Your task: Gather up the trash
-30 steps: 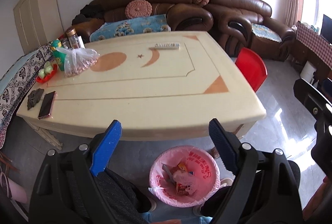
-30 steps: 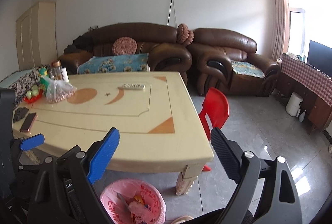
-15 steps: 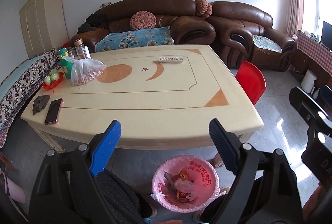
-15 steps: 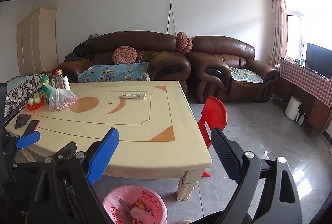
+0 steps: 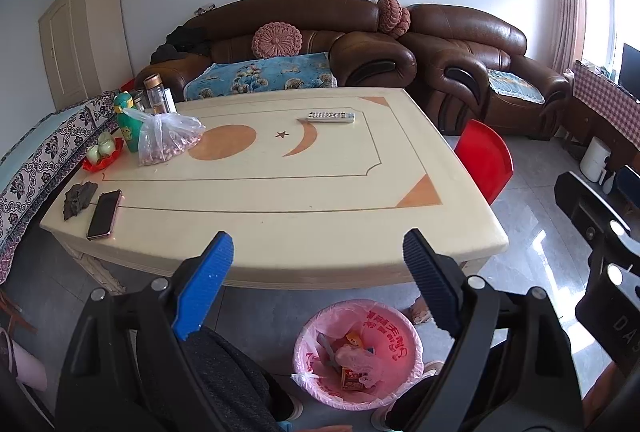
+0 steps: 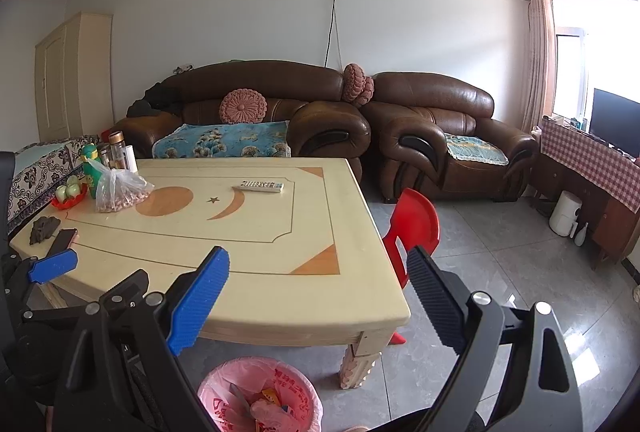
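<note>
Left wrist view: my left gripper point(image 5: 318, 260) stands with its jaws spread wide and nothing between them; my right gripper point(image 6: 320, 278) is likewise released and empty. Both hang over the near edge of the cream table with orange sun, star and moon inlay point(image 5: 280, 191).

Below the jaws, on the grey floor at the near side of the table, sits the round bin lined with a pink plastic bag point(image 5: 358, 354). It already holds crumpled pink plastic, a small red-and-yellow wrapper or carton and a grey strip. The liner is printed with red characters and is folded over the rim.

Progress, as I judge it: some trash is binned, and the tabletop carries little that plainly reads as waste. The most likely candidate is the dark crumpled lump point(image 5: 79, 195) at the near left corner, just beside the black smartphone point(image 5: 105, 213). The clear plastic bag of brownish nuts point(image 5: 166, 139) at the far left looks like food, not trash. The white remote control point(image 5: 331, 116) lies at the far side. Whether anything is left to collect I cannot tell for certain.
</note>
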{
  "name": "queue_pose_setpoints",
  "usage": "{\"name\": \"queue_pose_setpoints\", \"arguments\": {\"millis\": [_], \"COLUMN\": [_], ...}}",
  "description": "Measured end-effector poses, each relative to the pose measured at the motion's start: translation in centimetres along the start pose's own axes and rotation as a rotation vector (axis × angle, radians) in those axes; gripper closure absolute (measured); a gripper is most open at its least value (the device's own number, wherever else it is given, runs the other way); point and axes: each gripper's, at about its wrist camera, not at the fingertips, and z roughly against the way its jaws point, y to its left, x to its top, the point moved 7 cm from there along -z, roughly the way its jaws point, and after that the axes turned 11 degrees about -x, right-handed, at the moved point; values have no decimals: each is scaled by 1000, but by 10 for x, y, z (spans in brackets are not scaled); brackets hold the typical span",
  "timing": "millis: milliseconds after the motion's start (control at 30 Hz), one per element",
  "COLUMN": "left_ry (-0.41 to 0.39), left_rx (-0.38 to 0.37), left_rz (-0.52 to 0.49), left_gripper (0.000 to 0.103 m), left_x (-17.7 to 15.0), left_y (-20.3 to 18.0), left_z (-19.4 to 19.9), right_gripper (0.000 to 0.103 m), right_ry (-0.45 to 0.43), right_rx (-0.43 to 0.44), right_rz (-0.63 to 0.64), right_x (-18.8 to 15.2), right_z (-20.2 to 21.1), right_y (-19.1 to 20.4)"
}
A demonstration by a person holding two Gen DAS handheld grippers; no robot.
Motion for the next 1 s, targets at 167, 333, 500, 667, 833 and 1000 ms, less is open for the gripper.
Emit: {"name": "queue_pose_setpoints", "arguments": {"millis": [167,333,500,667,833,1000], "left_ry": [1,-2,-1,-1,2,1], "left_rx": [1,7,9,8,12,19], "left_rz": [1,6,5,3,2,-1], "left_gripper": [18,18,18,18,18,18], "left_x": [1,2,2,2,1,0], "left_y": [1,2,2,4,7,9], "left_z": [1,3,3,4,2,1], "right_gripper": [15,15,15,15,15,15], "right_ry": [-1,4,8,9,7,5], "right_rx": [-1,6,9,11,11,9], "right_rz": [4,3,5,5,7,6], "right_x": [0,0,-1,0,-1,-1], "right_z": [0,-1,-3,-5,-5,-5], "right_y": [1,1,2,2,2,1]}}
